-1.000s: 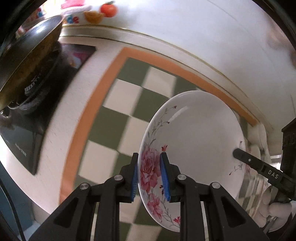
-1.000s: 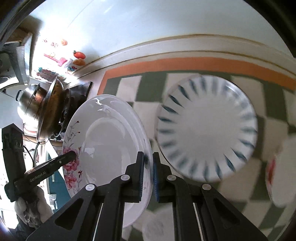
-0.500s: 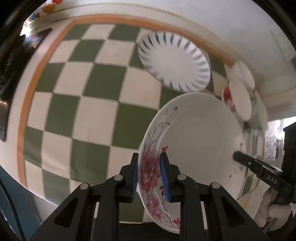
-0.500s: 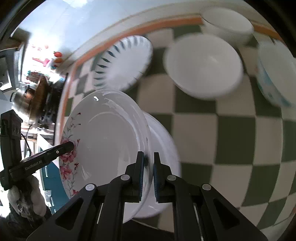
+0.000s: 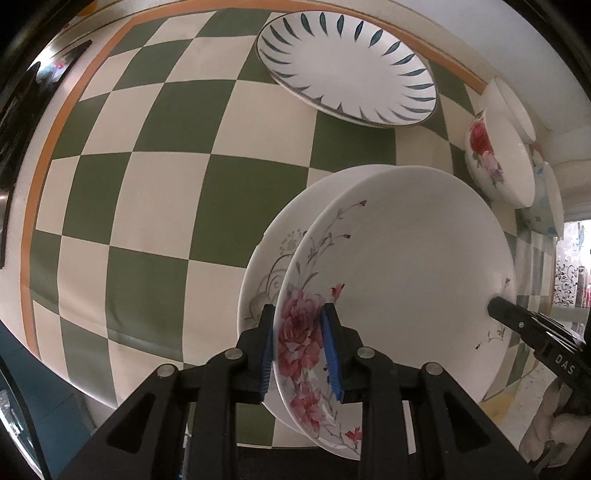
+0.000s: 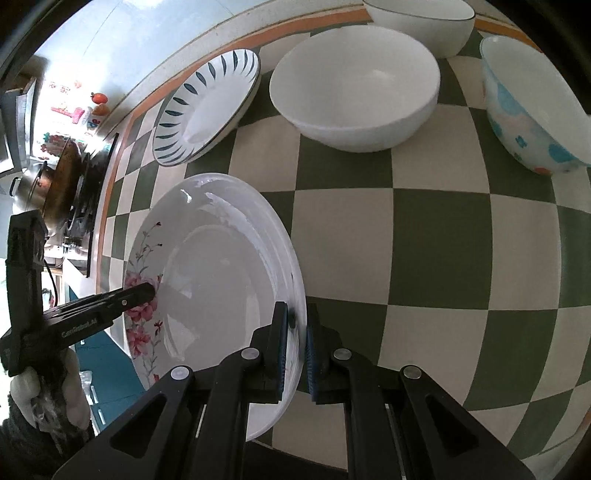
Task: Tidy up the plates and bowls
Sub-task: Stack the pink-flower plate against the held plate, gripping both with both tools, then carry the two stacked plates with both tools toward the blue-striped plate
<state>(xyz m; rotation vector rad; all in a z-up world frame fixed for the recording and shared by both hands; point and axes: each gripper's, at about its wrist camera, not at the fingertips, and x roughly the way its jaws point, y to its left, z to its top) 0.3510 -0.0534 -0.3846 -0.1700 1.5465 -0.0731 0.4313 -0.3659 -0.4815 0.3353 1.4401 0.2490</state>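
Observation:
Both grippers hold one white plate with pink flowers [image 5: 399,266], also in the right wrist view [image 6: 221,280]. My left gripper [image 5: 298,343] is shut on its flowered rim. My right gripper [image 6: 295,332] is shut on the opposite rim. The plate hangs just over a second white plate with a grey pattern [image 5: 269,273] that lies on the checked cloth; contact cannot be told. A white plate with blue leaf marks [image 5: 347,66] lies farther back [image 6: 207,107].
A plain white bowl [image 6: 354,88], a black-rimmed white bowl [image 6: 421,22] and a bowl with blue patches [image 6: 532,110] stand at the back right. A rose-printed bowl [image 5: 495,162] shows in the left view. A wok on a stove [image 6: 59,181] stands far left.
Both grippers carried the flowered plate from the stove side across the cloth and lowered it over the grey-patterned plate. Both stayed shut on it.

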